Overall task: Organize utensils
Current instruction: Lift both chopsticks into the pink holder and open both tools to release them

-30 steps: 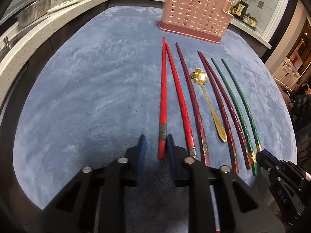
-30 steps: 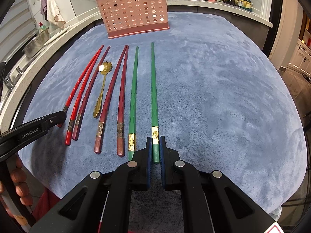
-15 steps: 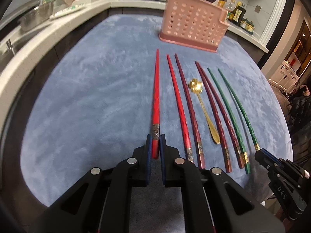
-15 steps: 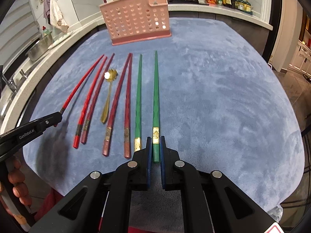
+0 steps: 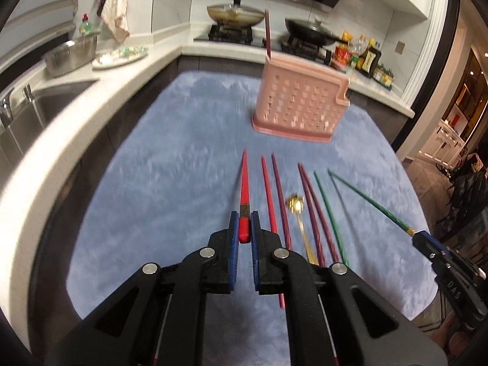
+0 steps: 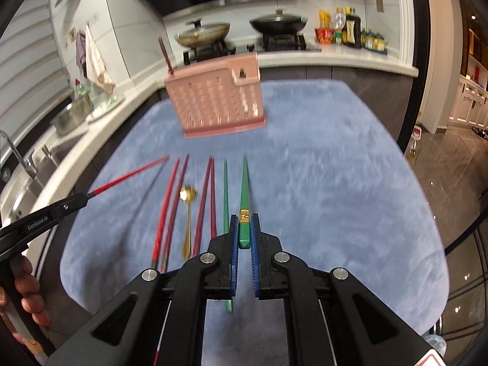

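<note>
In the left wrist view my left gripper (image 5: 243,217) is shut on the thick end of a red chopstick (image 5: 244,183), held above the blue mat (image 5: 170,189). My right gripper (image 6: 244,218) is shut on a green chopstick (image 6: 245,186), also lifted. Each gripper shows in the other's view: the right gripper (image 5: 427,244) at the right edge, the left gripper (image 6: 70,204) at the left edge. On the mat lie a red chopstick (image 5: 267,195), several dark red ones, a gold spoon (image 5: 295,202) and a green chopstick (image 5: 328,207). The pink holder (image 5: 300,103) stands beyond them.
One dark chopstick (image 6: 164,53) stands in the pink holder (image 6: 216,106). A sink (image 5: 39,113) and steel bowl (image 5: 71,58) sit on the counter at the left. Pans on a stove (image 5: 235,15) and bottles (image 5: 369,58) line the back. A hand (image 6: 27,299) grips the left tool.
The left jaws, open around the red chopstick a second ago, have shut on it. Both grippers have risen, lifting the red and green chopsticks off the mat, and the views tilt up.
</note>
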`<state>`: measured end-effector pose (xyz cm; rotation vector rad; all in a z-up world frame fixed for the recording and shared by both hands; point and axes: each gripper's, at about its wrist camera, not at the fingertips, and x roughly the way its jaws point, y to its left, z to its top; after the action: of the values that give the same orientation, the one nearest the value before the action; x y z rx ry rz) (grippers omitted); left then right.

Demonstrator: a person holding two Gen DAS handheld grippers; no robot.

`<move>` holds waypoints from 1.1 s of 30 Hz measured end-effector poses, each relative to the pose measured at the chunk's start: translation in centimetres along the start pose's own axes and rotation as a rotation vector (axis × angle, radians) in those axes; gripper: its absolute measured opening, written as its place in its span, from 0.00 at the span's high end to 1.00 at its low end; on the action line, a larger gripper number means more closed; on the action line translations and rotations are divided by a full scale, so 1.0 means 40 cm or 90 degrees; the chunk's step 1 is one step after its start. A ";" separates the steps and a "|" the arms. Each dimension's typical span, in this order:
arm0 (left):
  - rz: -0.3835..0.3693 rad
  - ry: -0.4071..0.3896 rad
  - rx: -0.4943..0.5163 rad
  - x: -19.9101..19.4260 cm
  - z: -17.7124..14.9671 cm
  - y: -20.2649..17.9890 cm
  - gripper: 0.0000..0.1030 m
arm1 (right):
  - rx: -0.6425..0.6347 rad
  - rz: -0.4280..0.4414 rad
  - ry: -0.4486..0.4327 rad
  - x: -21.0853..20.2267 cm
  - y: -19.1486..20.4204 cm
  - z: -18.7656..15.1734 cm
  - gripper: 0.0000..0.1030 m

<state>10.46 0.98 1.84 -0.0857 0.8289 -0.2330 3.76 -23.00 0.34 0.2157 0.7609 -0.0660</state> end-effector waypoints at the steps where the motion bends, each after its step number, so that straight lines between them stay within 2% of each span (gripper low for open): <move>1: 0.002 -0.007 0.000 -0.006 0.018 0.002 0.93 | 0.003 0.000 -0.011 -0.009 -0.003 0.021 0.93; 11: 0.003 -0.075 0.009 -0.055 0.186 -0.001 0.93 | 0.029 0.013 -0.083 -0.056 -0.035 0.203 0.93; 18: -0.010 -0.117 0.025 -0.081 0.322 -0.027 0.93 | 0.030 0.029 -0.125 -0.070 -0.044 0.326 0.93; 22: -0.031 -0.139 0.027 -0.102 0.392 -0.047 0.93 | 0.040 0.057 -0.142 -0.070 -0.046 0.399 0.93; 33: -0.054 -0.267 0.039 -0.188 0.624 -0.126 0.93 | 0.043 0.115 -0.246 -0.079 -0.004 0.654 0.93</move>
<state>23.13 -2.51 24.90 -0.1086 0.4007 -0.3070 19.14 -28.89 20.90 0.3247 0.3527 0.0373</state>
